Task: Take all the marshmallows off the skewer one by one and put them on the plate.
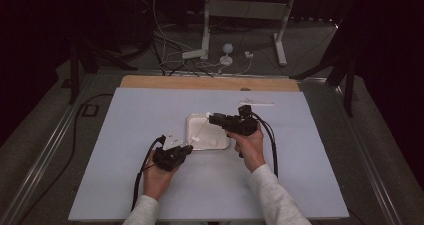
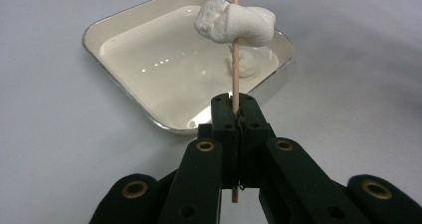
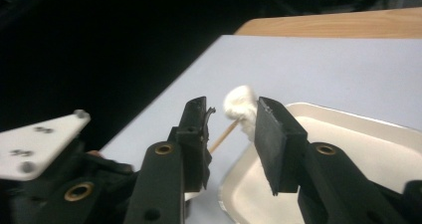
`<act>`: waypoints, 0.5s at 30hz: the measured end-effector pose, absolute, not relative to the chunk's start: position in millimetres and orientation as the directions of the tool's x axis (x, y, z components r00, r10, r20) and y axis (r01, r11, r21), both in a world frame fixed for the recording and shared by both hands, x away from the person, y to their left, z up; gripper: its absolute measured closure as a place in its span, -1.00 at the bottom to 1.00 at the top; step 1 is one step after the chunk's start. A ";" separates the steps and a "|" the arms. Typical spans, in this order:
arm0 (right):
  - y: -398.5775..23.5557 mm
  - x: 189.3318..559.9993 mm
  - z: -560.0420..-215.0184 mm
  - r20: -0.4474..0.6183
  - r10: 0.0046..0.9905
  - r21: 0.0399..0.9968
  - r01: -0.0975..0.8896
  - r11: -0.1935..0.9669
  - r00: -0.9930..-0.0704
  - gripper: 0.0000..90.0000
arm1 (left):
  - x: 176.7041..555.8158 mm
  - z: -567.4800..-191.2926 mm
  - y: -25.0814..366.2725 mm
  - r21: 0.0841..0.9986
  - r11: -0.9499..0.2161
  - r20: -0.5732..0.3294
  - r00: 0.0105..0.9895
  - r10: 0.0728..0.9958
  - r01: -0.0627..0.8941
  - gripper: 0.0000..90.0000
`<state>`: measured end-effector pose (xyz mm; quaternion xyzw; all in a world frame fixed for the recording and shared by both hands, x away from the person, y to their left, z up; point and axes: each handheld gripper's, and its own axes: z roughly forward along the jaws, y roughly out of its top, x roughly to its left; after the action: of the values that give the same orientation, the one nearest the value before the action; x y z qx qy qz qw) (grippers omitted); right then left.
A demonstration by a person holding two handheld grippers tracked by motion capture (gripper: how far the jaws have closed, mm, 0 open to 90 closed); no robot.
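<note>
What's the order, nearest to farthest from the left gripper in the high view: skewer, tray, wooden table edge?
1. Skewer: clamped in the left gripper, running up-right.
2. Tray: just beyond the fingers, mid-table.
3. Wooden table edge: far side of the table.

The high view looks forward and down from afar; both gripper views sit close, sharing the white tray (image 2: 124,32).

White marshmallow (image 2: 234,21) speared on wooden skewer (image 2: 235,74), above tray (image 2: 124,64)
</note>
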<state>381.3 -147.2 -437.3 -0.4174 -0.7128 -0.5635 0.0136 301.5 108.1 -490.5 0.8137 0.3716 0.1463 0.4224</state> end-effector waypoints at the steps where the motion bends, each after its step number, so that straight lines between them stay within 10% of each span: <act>1: -146.8 381.2 -437.1 0.477 0.596 0.794 0.607 0.023 -0.646 0.44 | 301.1 -490.3 107.4 0.796 -0.372 -0.073 0.686 0.724 0.478 1.00; 15: -143.5 387.7 -444.0 0.440 0.659 0.782 0.621 0.052 -0.610 0.72 | 297.4 -490.9 103.4 0.786 -0.402 -0.061 0.707 0.704 0.469 1.00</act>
<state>387.7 -143.5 -444.0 -0.4411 -0.7251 -0.5285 -0.0180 297.4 103.4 -490.9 0.8253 0.3553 0.1420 0.4154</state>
